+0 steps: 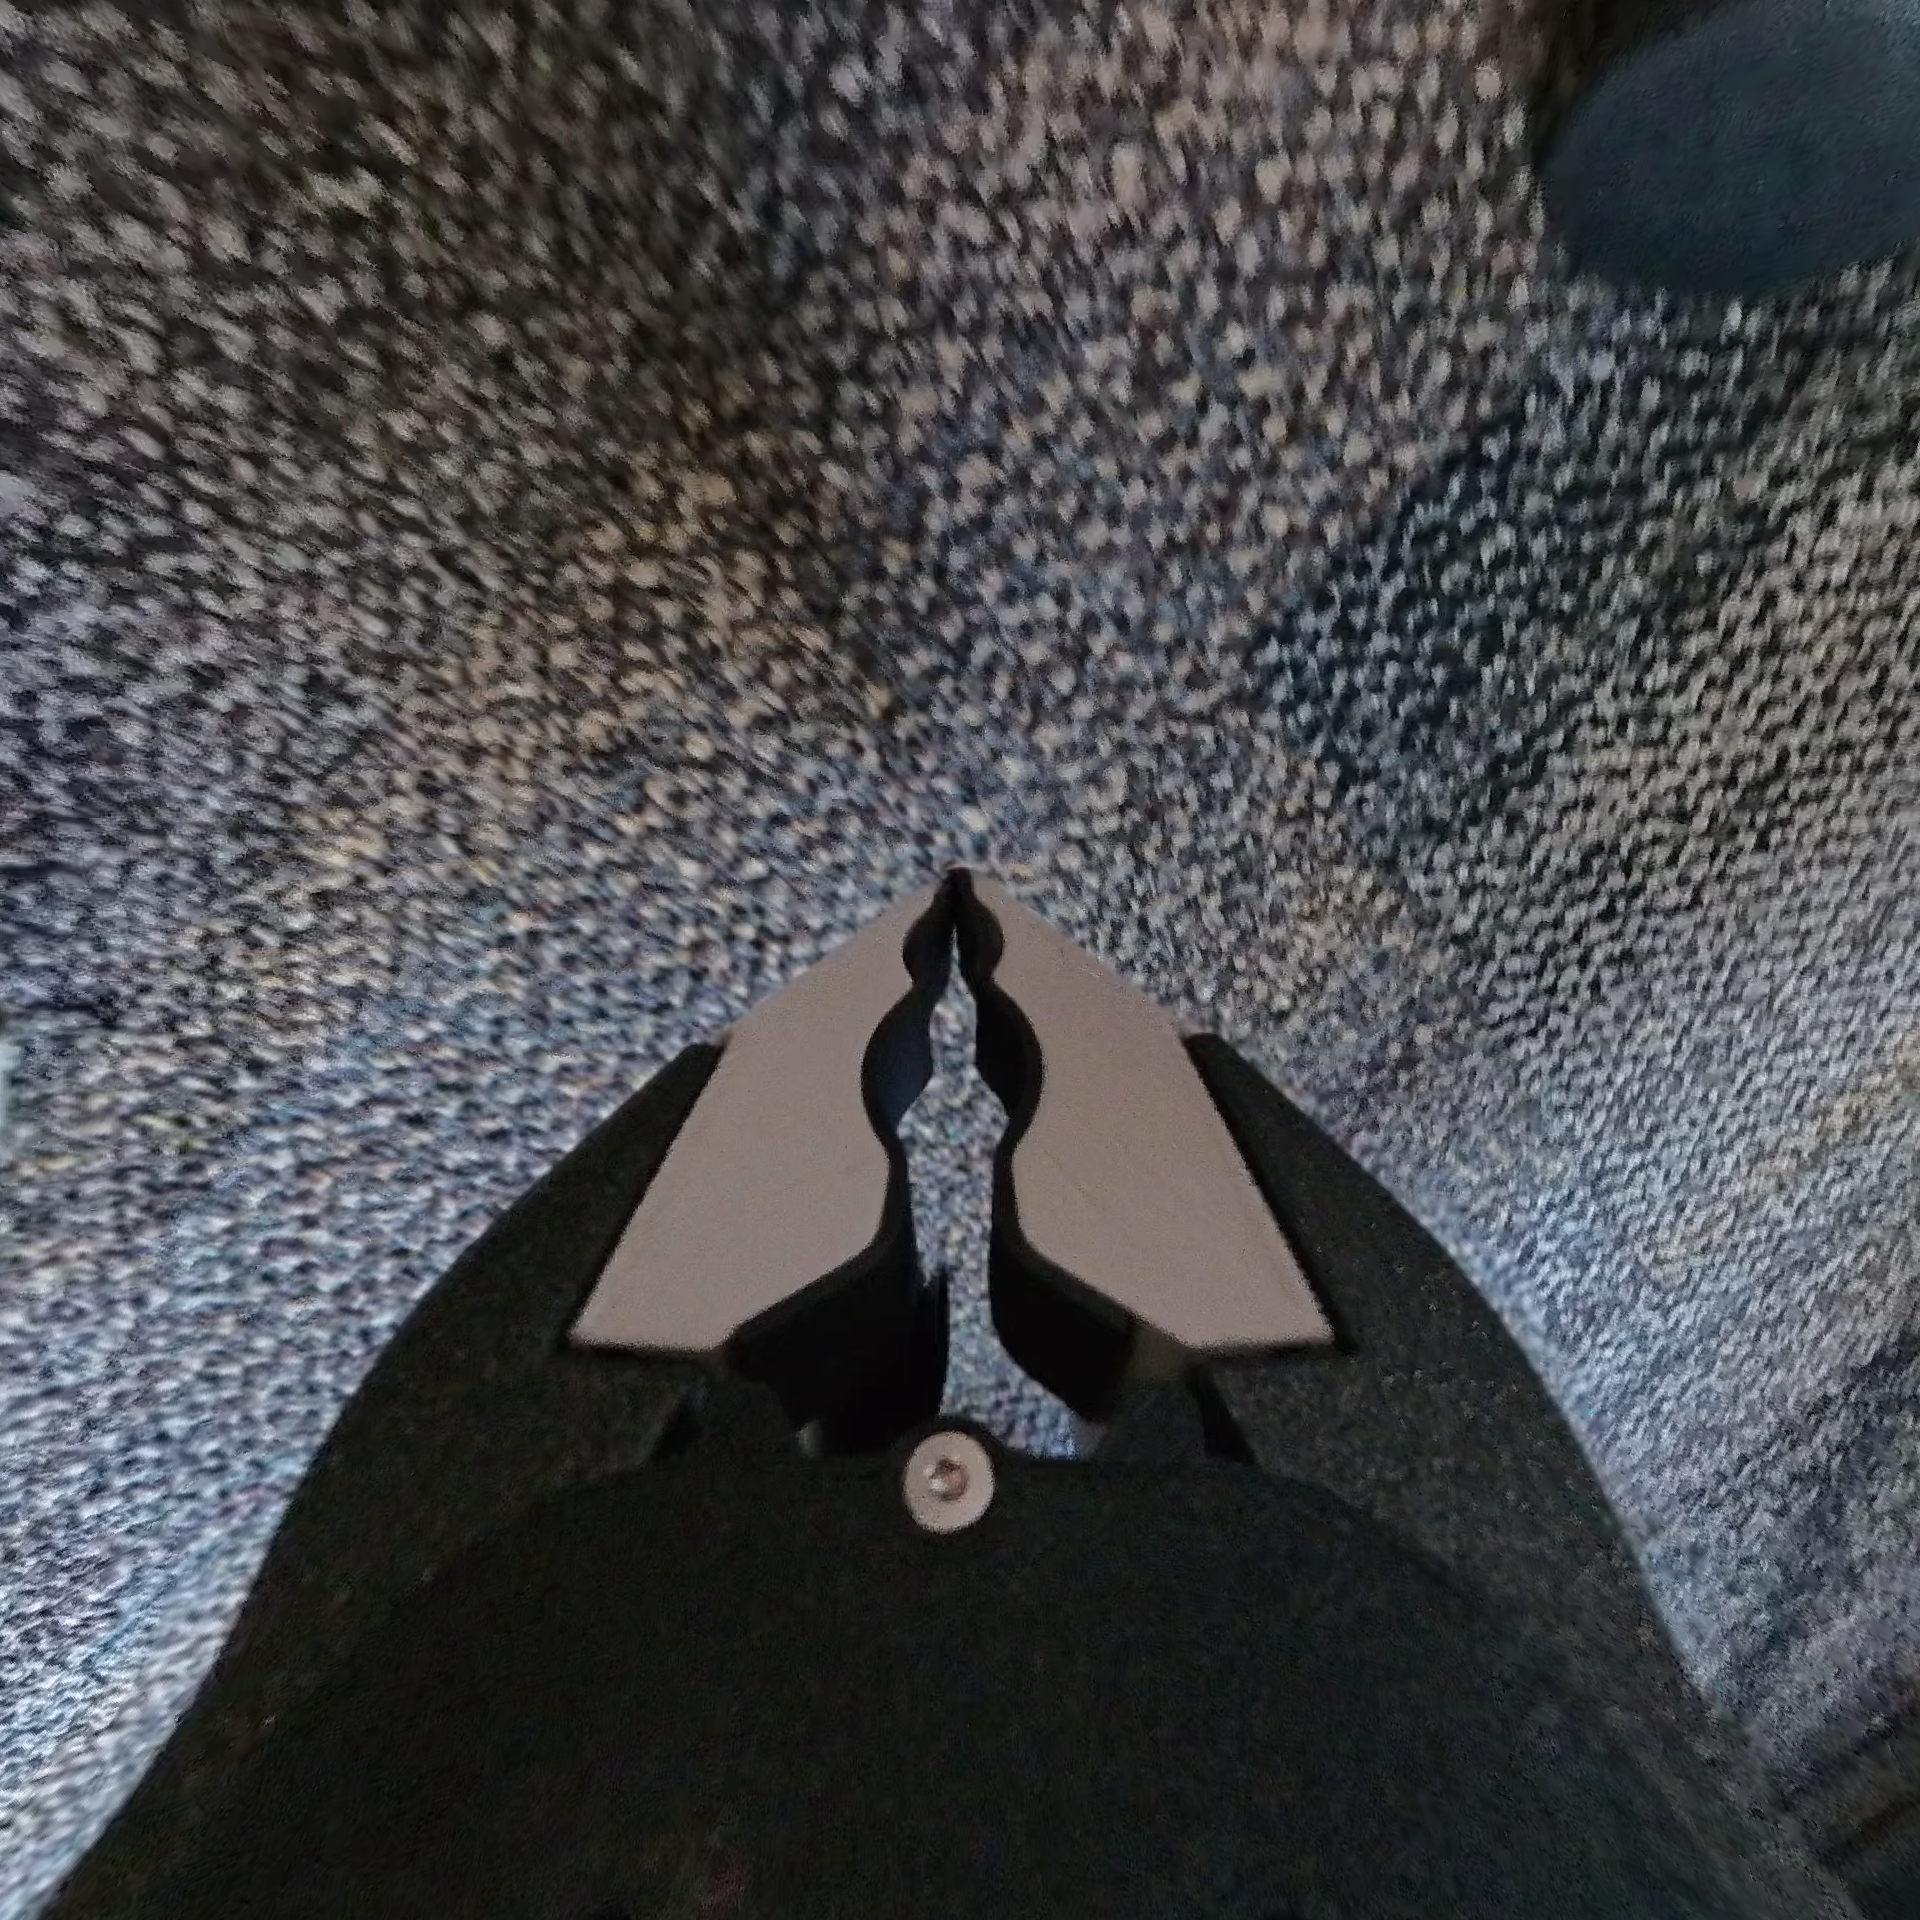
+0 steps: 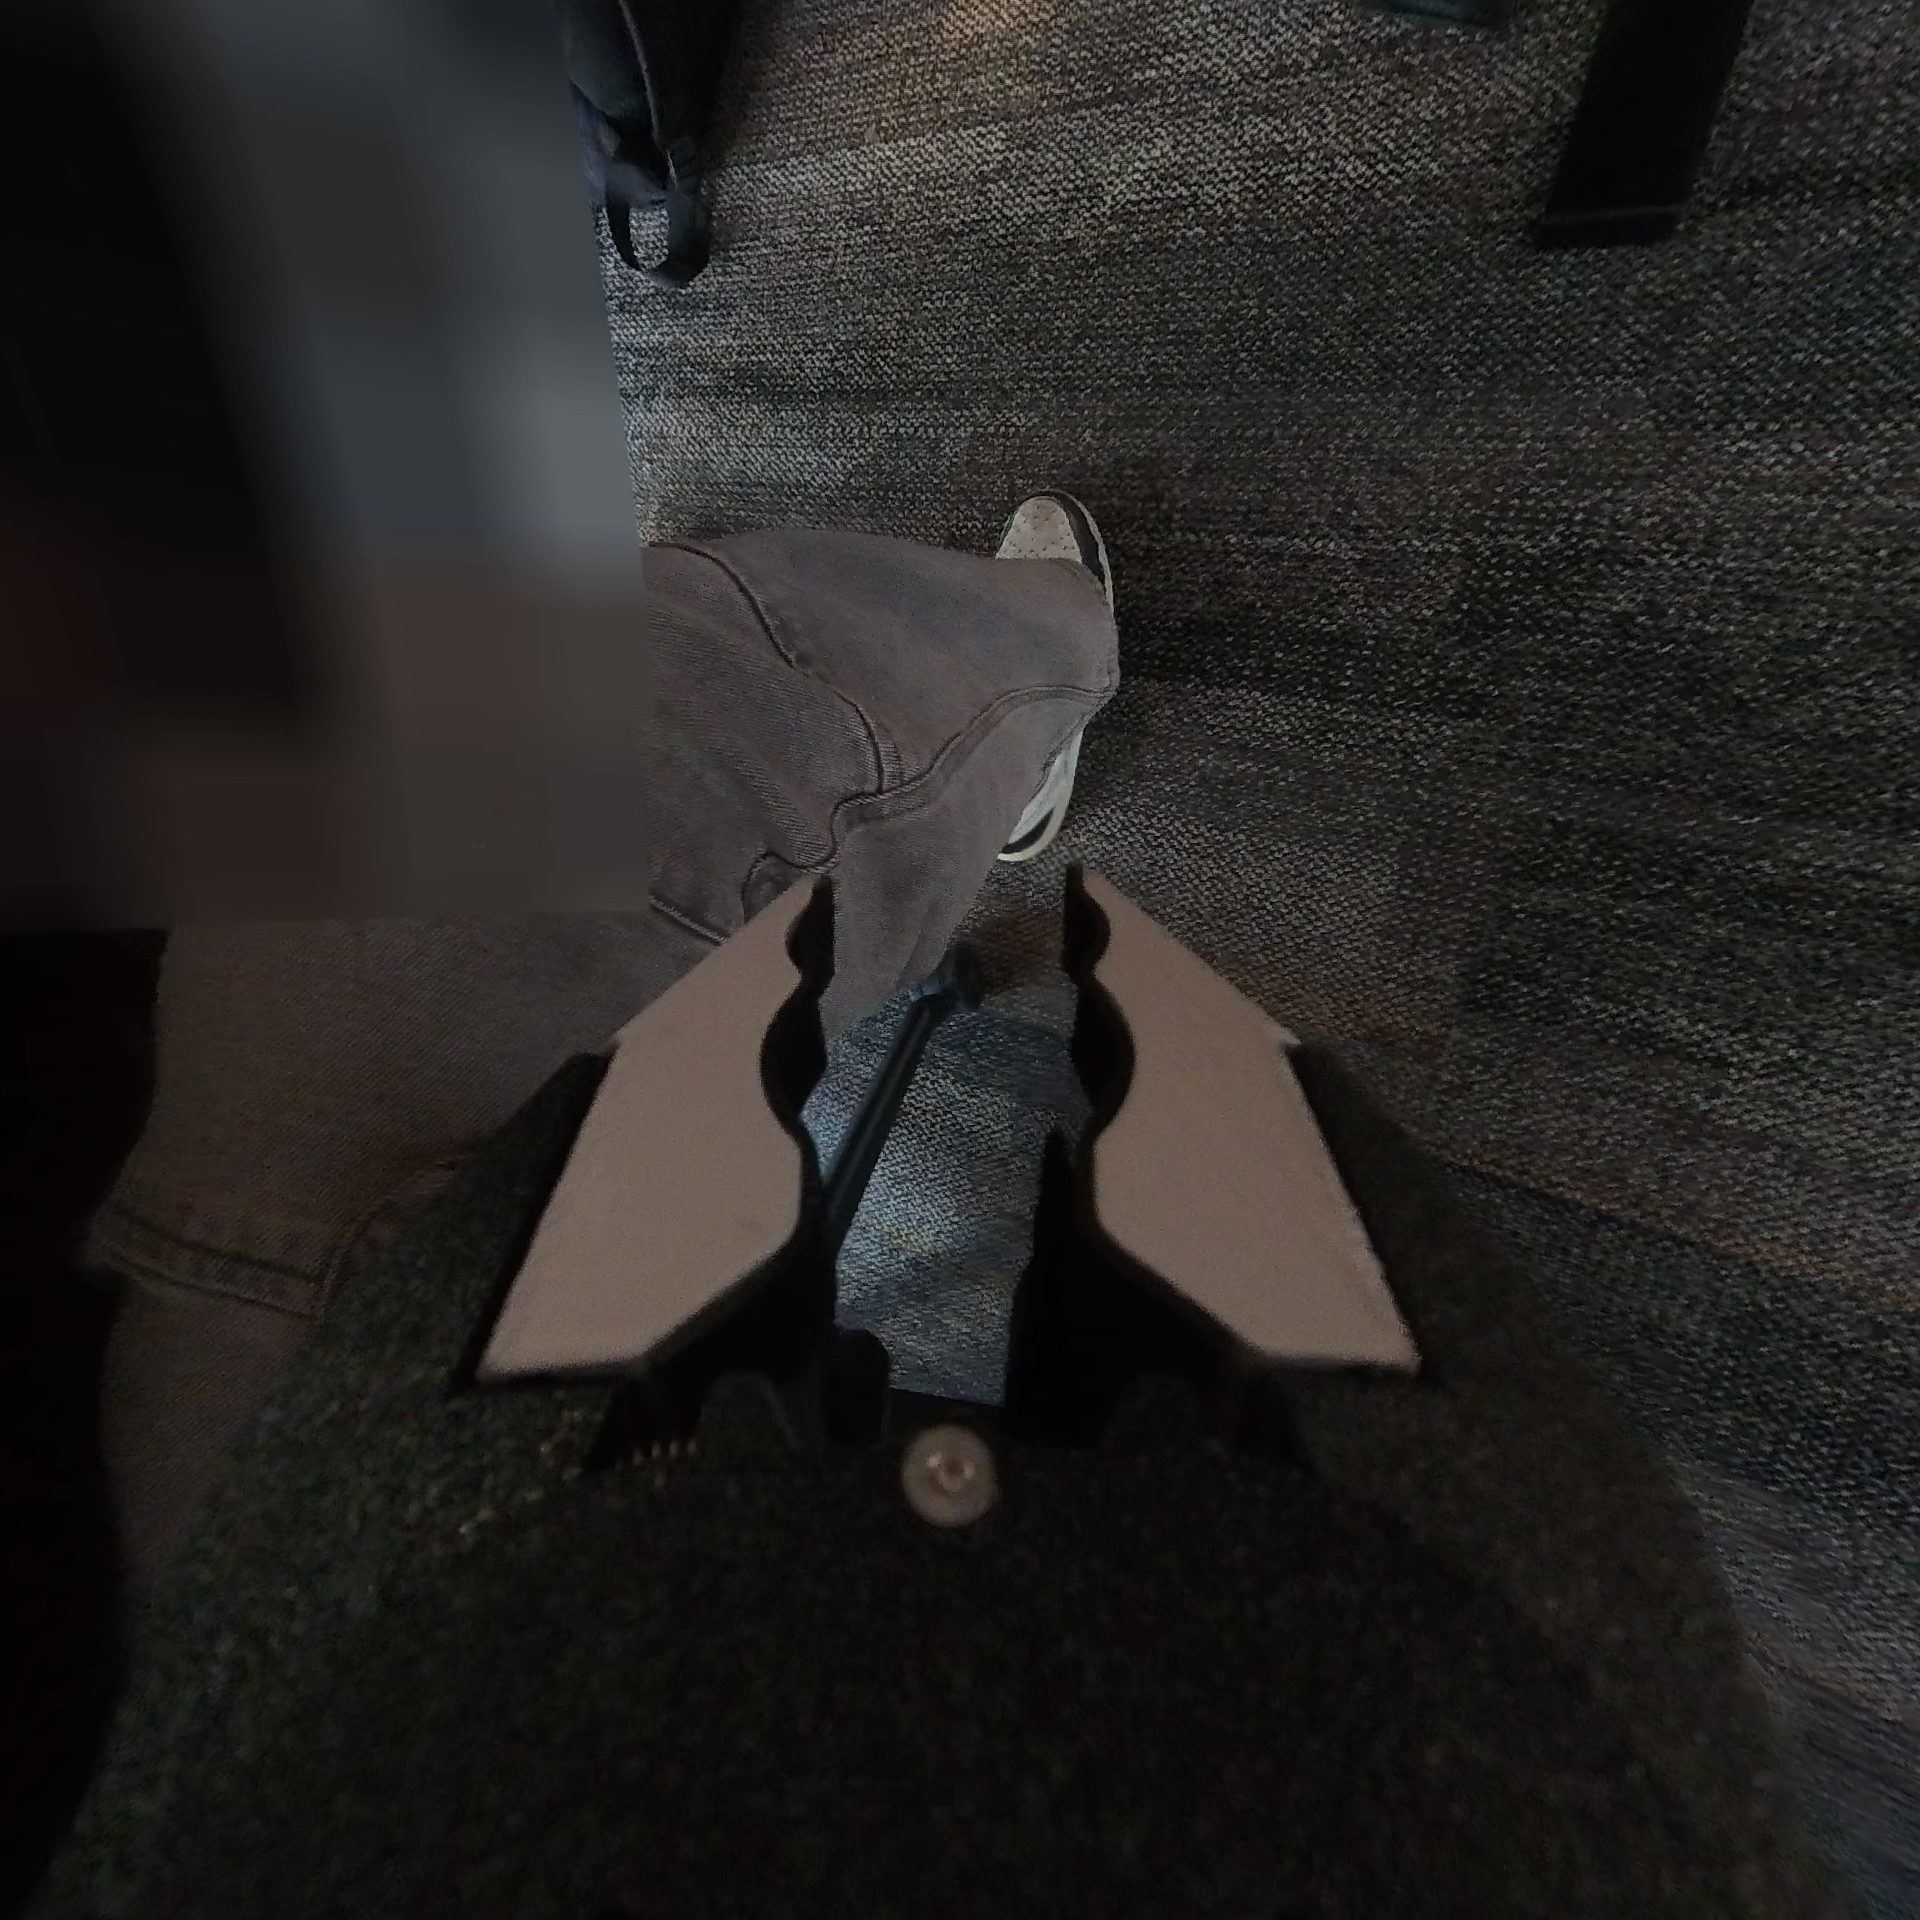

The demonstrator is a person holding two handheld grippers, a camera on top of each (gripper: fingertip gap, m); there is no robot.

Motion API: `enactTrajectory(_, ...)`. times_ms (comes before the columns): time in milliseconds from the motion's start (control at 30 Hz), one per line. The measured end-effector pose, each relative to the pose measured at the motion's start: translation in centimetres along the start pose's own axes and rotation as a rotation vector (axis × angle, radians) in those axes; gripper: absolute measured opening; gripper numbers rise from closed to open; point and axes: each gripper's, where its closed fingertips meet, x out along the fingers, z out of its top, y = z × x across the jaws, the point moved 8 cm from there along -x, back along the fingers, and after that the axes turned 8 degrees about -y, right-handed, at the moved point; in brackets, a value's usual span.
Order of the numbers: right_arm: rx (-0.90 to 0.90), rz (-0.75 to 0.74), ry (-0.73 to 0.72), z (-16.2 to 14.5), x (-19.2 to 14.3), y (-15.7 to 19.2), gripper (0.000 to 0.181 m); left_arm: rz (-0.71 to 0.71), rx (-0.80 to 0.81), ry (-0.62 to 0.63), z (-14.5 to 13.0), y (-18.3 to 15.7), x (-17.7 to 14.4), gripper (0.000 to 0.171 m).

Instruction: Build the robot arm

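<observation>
**Both hand-held grippers empty above a carpeted floor**

The left hand-held gripper (image 1: 956, 888) has its two fingers pressed together at the tips, with only a wavy slit left between them lower down; nothing is pinched there; it hangs close over a speckled grey-and-white carpet (image 1: 623, 520), which fills nearly the whole left wrist view and looks smeared, so whether the tips touch the pile cannot be told; the only other thing near it is a dark rounded shape (image 1: 1745, 156) in the upper right corner, too blurred to name.

The right hand-held gripper (image 2: 951, 883) is spread wide and holds nothing; it points down at the same kind of carpet (image 2: 1455, 623), seen here from higher up and in dimmer light; a person's grey trouser leg (image 2: 883, 707) lies nearest, its cloth running just past the left fingertip, and a white-and-dark shoe (image 2: 1049, 540) shows beyond the hem; a thin black rod (image 2: 883, 1101) slants through the gap between the fingers, farther off than the fingers and apart from them; what it belongs to cannot be told.

Farther away in the right wrist view, a dark bag with a looped strap (image 2: 655, 156) hangs or rests at the top edge, and a black upright leg (image 2: 1621, 135) of some furniture stands at the top right, both well apart from the hand-held gripper.
</observation>
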Motion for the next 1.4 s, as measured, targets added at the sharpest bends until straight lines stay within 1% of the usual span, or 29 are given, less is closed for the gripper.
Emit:
enactTrajectory(133,-0.026,0.000,-0.011,0.3,-0.3,0.6,0.043,0.055,-0.042,-0.083,2.8,1.9,-0.4,0.000)
enactTrajectory(233,-0.045,0.003,-0.001,0.4,-0.4,0.9,0.044,0.085,-0.065,-0.153,5.5,3.4,-1.0,0.000)
enactTrajectory(300,-0.058,-0.018,-0.028,0.8,-1.1,1.1,0.043,0.104,-0.093,-0.213,7.6,4.3,-1.6,0.000)
enactTrajectory(367,-0.043,0.002,-0.070,1.2,-1.6,1.5,0.043,0.117,-0.136,-0.279,10.0,5.0,-1.8,0.000)
enactTrajectory(433,-0.056,-0.013,-0.069,1.2,-1.7,1.5,0.043,0.114,-0.173,-0.345,12.5,5.3,-2.2,0.000)
enactTrajectory(567,-0.082,-0.029,-0.026,1.0,-1.1,1.3,0.043,0.133,-0.156,-0.479,17.6,5.3,-4.5,0.000)
enactTrajectory(667,-0.111,-0.025,-0.042,2.6,-0.6,1.9,0.042,0.148,-0.147,-0.592,22.4,5.8,-7.9,0.000)
enactTrajectory(800,-0.174,0.029,-0.110,6.6,0.3,4.0,0.043,0.146,-0.069,-0.769,29.7,5.9,-14.7,0.000)
enactTrajectory(900,-0.287,0.058,-0.174,10.7,1.3,6.5,0.043,0.133,-0.008,-0.893,34.9,5.9,-20.6,0.000)
enactTrajectory(1000,-0.367,0.137,-0.273,14.9,2.0,9.8,0.046,0.134,0.092,-0.996,39.9,6.3,-27.1,0.000)
enactTrajectory(1067,-0.404,0.217,-0.376,17.5,2.1,12.2,0.046,0.138,0.156,-1.060,42.9,6.6,-31.6,0.000)
enactTrajectory(1100,-0.414,0.244,-0.409,18.4,2.3,13.0,0.046,0.144,0.192,-1.088,44.2,6.7,-33.8,0.000)
enactTrajectory(1167,-0.437,0.275,-0.428,19.8,3.0,14.1,0.046,0.162,0.264,-1.138,46.7,7.0,-38.2,0.000)
enactTrajectory(1267,-0.540,0.281,-0.455,21.6,3.5,15.6,0.045,0.192,0.391,-1.198,50.1,6.7,-44.8,0.000)
enactTrajectory(1333,-0.579,0.295,-0.533,23.2,3.6,16.7,0.041,0.214,0.470,-1.234,51.9,5.8,-49.7,0.000)
enactTrajectory(1400,-0.556,0.372,-0.615,25.3,3.9,18.1,0.039,0.219,0.513,-1.261,53.2,4.8,-54.4,0.000)
